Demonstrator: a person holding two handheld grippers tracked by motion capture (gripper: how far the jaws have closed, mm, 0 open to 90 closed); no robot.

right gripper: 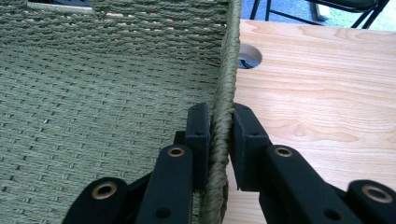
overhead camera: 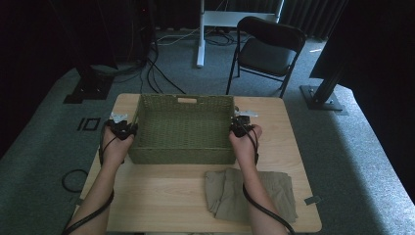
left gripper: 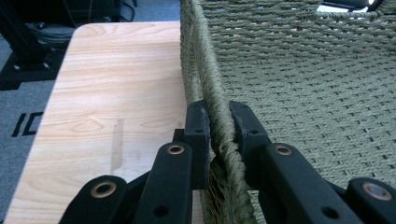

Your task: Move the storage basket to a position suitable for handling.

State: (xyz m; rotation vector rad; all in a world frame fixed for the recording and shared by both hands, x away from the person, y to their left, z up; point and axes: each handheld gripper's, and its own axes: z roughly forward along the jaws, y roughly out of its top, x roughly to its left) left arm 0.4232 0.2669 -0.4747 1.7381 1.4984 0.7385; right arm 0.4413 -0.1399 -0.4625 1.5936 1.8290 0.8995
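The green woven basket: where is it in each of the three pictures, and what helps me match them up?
High view: the basket sits mid-table, a tool at each end.
Left gripper view: its left wall rim runs up the centre, pinched by the left tool.
Right gripper view: its right wall rim runs up the centre, pinched by the right tool.
Shared landmark: the light wooden table.

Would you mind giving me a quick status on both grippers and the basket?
Left gripper shut on basket left rim. Right gripper shut on right rim. Basket empty, on table. Folded cloth lies in front, apart from the basket.
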